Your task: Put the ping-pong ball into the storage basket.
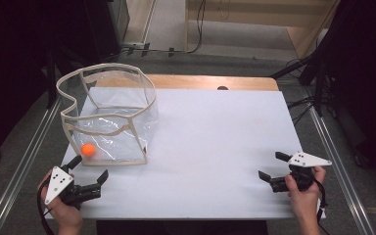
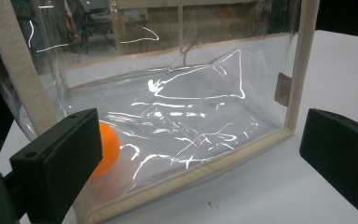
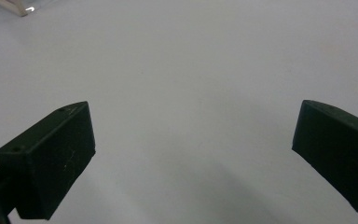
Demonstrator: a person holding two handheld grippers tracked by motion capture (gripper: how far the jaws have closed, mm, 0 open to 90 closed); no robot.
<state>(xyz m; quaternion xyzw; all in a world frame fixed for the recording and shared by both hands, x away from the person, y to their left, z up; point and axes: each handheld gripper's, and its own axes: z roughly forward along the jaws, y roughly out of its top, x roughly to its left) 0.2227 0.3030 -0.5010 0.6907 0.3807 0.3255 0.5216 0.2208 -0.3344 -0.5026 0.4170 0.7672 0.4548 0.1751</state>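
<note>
Standing at the left of the high view, a clear plastic bag (image 1: 108,115) with cream fabric trim rests upright on the white table surface (image 1: 210,147), its open rim slumped and wavy. An orange ball (image 1: 88,150) lies inside it, on the bag's floor at the lower-left corner, close to the near wall.

Lower left of the high view: the left gripper (image 1: 91,172), held in the person's left hand (image 1: 63,208), sits just below the bag's near edge with its jaws spread apart and empty; a grey three-cornered plate tops it. In the left gripper view the two black jaws stand wide, framing the bag's (image 2: 177,116) near wall, and the ball (image 2: 107,147) shows through the plastic, partly hidden behind the left-hand jaw. The cream bottom seam runs diagonally across the lower frame.

Lower right of the high view: the right gripper (image 1: 273,167), held in the right hand (image 1: 304,196), hovers near the table's right edge, well apart from the bag, jaws parted and holding nothing. In the right gripper view the jaws stand wide over bare white surface (image 3: 191,84).
</note>
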